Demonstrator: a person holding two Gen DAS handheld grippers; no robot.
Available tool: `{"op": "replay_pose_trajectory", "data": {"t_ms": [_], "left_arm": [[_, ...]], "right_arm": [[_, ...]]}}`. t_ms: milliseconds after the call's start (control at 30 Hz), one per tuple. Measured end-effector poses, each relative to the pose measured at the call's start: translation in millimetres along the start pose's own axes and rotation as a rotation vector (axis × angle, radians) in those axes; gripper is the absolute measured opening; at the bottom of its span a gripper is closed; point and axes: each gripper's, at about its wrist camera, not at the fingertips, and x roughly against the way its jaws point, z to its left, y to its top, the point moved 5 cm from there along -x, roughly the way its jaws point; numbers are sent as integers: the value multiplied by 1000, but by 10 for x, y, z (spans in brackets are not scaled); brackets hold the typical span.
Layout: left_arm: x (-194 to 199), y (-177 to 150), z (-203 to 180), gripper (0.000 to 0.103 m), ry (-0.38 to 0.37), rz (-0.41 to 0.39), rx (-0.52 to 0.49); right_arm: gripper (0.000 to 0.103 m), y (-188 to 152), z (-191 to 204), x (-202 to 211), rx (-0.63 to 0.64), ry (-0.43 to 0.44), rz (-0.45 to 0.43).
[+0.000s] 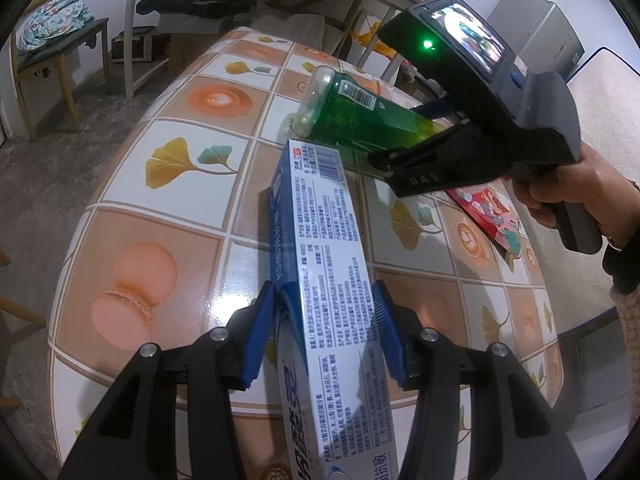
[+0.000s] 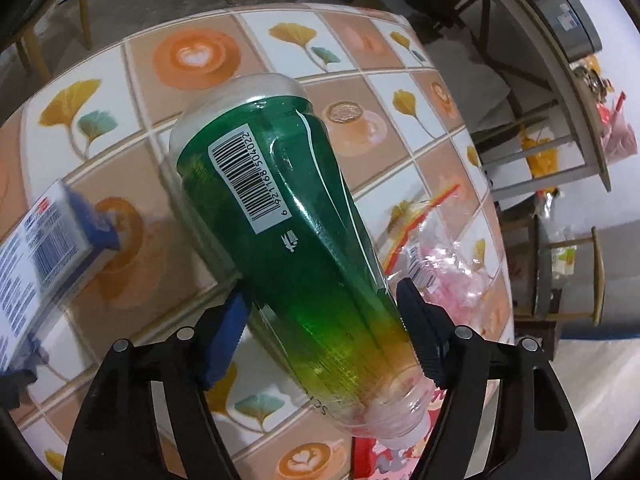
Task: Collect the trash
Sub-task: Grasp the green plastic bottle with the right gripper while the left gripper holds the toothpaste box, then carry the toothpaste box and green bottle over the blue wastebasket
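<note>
Collecting step: left gripper (image 1: 324,336) pinching toothpaste box (image 1: 320,240), right gripper (image 2: 320,336) pinching green bottle (image 2: 280,220) above surface (image 1: 180,200); next, carry both to bin, unseen

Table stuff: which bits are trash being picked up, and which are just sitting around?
Trash for the job:
- toothpaste box, in the left jaws
- green bottle, between the right jaws
- clear wrapper
- red packet

Just lying about:
- chair
- grey cabinet

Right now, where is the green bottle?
The green bottle lies tilted between the right tongs, base pointing away above the table, with the blue box on its left.
</note>
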Motion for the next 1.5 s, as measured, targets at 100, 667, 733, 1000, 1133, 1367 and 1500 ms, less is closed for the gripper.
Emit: {"op": "replay_pose_trajectory", "data": {"t_ms": [100,667,733,1000,1133,1367,1500], "left_arm": [[-2,2,1,47,-4,-2,4],[0,-32,-10,47,-16,-12,-6],[3,-45,-31,47,-20,-10,-10],[40,-128,-101,43,-48,11,-7],[61,-195,-160,42,-70,23,-3],[87,-311,-354,39,-102,43,-24],[110,-372,-551,38,-122,47,-58]], "right_arm": [[69,-102,54,77,-8,51,12],[67,-1460,94,419,-509,525,132],[69,-1505,132,398,-518,515,126],[63,-1731,202,403,-664,549,37],[62,-1946,166,478,-762,584,-18],[61,-2393,63,586,-929,669,-108],[61,-2634,101,658,-993,704,-142]]}}
